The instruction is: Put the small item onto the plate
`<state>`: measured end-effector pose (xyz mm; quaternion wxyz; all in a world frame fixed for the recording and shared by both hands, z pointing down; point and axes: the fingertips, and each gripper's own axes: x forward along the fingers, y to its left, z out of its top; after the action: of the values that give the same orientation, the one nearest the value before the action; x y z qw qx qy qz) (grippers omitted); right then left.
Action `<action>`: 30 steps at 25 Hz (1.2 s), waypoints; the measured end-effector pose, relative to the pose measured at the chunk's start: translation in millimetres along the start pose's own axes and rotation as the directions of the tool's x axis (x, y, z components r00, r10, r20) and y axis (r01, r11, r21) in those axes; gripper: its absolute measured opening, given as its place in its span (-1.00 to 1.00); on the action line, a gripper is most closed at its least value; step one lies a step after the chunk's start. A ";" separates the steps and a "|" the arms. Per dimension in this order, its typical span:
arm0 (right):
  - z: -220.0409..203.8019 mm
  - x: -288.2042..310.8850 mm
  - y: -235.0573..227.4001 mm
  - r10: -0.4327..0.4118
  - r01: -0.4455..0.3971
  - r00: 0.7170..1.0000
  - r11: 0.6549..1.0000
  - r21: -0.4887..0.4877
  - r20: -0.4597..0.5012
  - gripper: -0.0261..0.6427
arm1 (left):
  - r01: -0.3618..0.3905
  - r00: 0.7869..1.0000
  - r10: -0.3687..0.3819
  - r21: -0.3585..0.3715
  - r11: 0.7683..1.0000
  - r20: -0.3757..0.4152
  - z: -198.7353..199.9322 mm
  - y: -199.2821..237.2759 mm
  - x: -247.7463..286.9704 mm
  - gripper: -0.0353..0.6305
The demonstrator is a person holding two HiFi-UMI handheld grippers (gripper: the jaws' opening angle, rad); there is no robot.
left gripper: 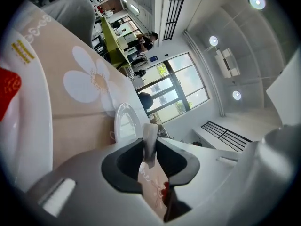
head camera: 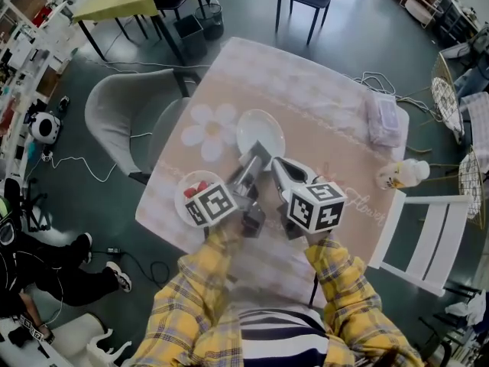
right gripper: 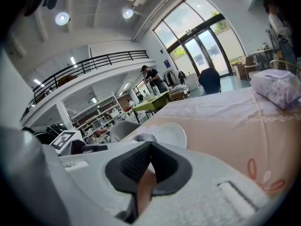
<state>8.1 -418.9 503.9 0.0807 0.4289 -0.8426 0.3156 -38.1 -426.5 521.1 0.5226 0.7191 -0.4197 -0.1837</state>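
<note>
A white plate (head camera: 260, 131) lies mid-table on the flowered cloth; it also shows in the left gripper view (left gripper: 123, 122) and the right gripper view (right gripper: 168, 133). My left gripper (head camera: 255, 154) reaches to the plate's near rim. Its jaws (left gripper: 151, 149) are shut on a small pale item (left gripper: 149, 133) that stands upright between the pads. In the head view the item is hidden. My right gripper (head camera: 280, 167) hovers just right of the left one, at the plate's near edge. It (right gripper: 150, 148) is shut with nothing between its pads.
A white dish (head camera: 188, 197) with red pieces (left gripper: 8, 92) sits at the table's near left, beside the left gripper. A lavender tissue pack (head camera: 383, 121) and a small white figure (head camera: 403, 174) are at the right. A grey chair (head camera: 126, 117) and a white chair (head camera: 424, 235) flank the table.
</note>
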 end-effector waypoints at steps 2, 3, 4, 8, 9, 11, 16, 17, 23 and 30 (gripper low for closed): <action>5.0 5.8 -3.2 -0.005 0.005 1.000 1.000 0.003 0.009 -0.93 | -0.009 1.000 0.009 -0.011 1.000 0.001 3.9 2.9 5.1 -0.65; 7.1 9.4 -5.2 -0.009 0.009 1.000 1.000 0.007 0.012 -0.93 | -0.014 1.000 0.014 -0.011 1.000 0.001 5.7 4.2 7.4 -0.65; 8.6 13.3 -7.2 -0.013 0.013 1.000 1.000 0.011 0.012 -0.93 | -0.020 1.000 0.020 -0.009 1.000 0.001 7.3 5.6 9.6 -0.65; 11.2 27.1 -14.1 -0.033 0.033 0.999 0.999 0.011 0.000 -0.93 | -0.039 0.999 0.039 -0.011 0.999 -0.013 10.9 11.0 17.7 -0.64; 11.1 29.1 -15.1 -0.037 0.037 0.999 0.999 0.012 -0.002 -0.93 | -0.038 0.999 0.038 -0.014 0.999 -0.018 11.2 11.4 19.5 -0.64; 10.4 31.0 -15.8 -0.040 0.040 0.999 0.999 0.016 -0.005 -0.93 | -0.040 0.999 0.040 -0.007 0.999 -0.029 11.8 11.5 22.4 -0.64; 9.0 30.9 -17.6 -0.051 0.051 0.999 0.999 0.009 -0.011 -0.93 | -0.076 0.996 0.076 0.002 0.997 -0.053 12.8 14.2 27.1 -0.65; 8.9 31.2 -17.9 -0.052 0.052 0.999 0.999 0.013 -0.012 -0.93 | -0.080 0.995 0.080 0.000 0.997 -0.053 13.7 14.3 27.7 -0.65; 8.0 34.0 -15.7 -0.046 0.046 0.999 0.999 0.020 -0.017 -0.93 | -0.110 0.990 0.111 0.012 0.994 -0.087 15.6 14.8 30.0 -0.66; 4.2 36.8 -14.9 -0.033 0.034 0.999 0.999 0.022 -0.026 -0.93 | -0.173 0.975 0.193 0.164 0.971 -0.114 14.4 14.5 27.2 -0.59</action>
<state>-2.5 -452.6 522.4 0.0919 0.4398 -0.8306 0.3290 -38.3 -458.2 533.4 0.5064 0.7256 -0.4626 -0.0550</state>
